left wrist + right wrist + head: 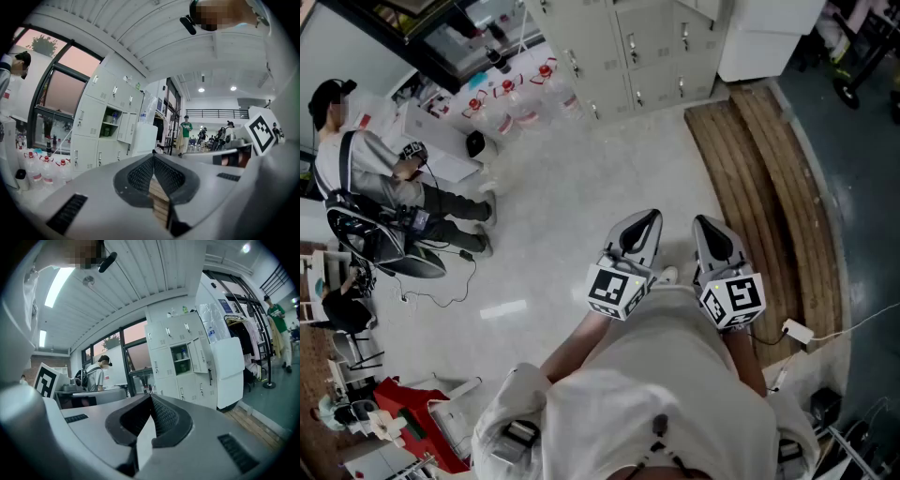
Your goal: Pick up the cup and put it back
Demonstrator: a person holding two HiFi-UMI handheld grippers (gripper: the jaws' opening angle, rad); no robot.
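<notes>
No cup shows in any view. I hold both grippers close in front of my body, side by side, above the pale floor. The left gripper (645, 223) has its jaws together with nothing between them, tips meeting in the left gripper view (153, 157). The right gripper (706, 225) is likewise shut and empty, its jaws touching at the tip in the right gripper view (151, 397). Each carries its marker cube (615, 291) at the rear. Both point out toward the room, away from any table.
Grey lockers (647, 47) line the far wall, with water jugs (511, 103) on the floor to their left. Wooden planks (769, 187) lie to the right. A person (384, 187) sits at the left beside cables. A white adapter (797, 330) lies near my right side.
</notes>
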